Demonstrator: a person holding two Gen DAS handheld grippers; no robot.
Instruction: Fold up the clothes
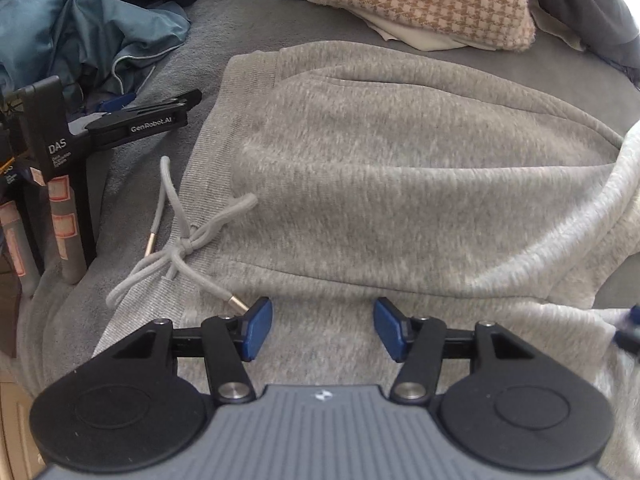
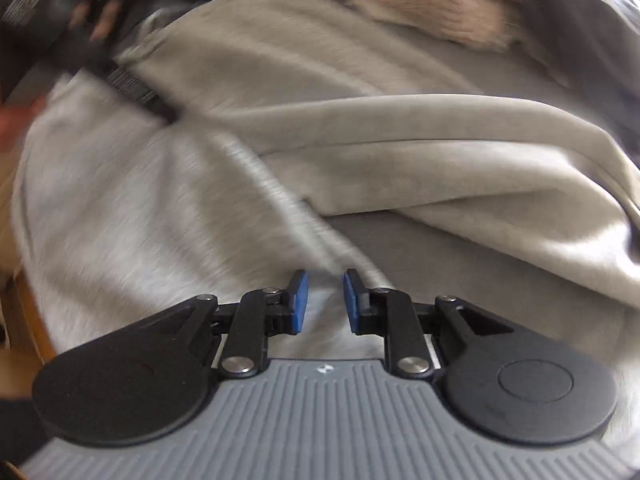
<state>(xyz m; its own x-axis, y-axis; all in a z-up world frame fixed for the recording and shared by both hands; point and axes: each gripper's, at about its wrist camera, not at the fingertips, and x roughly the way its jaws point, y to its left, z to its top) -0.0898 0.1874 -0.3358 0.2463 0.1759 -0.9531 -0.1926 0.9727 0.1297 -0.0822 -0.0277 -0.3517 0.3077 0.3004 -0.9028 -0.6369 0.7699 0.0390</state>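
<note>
Your left gripper (image 1: 323,330) spread wide over the grey sweatpants (image 1: 400,184) (drawstring (image 1: 188,240) knotted), your right gripper (image 2: 325,302) narrowly parted, fleece between its pads, grip unclear.

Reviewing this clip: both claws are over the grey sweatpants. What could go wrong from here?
1. The tied drawstring lies loose by the left claw; its metal tip sits beside the left pad and could get pinched with the waistband.
2. The right claw is open over bunched sweatpants; a grip there may catch several layers and fold crookedly.
3. The right view is motion-blurred, so the aim may be off.
</note>
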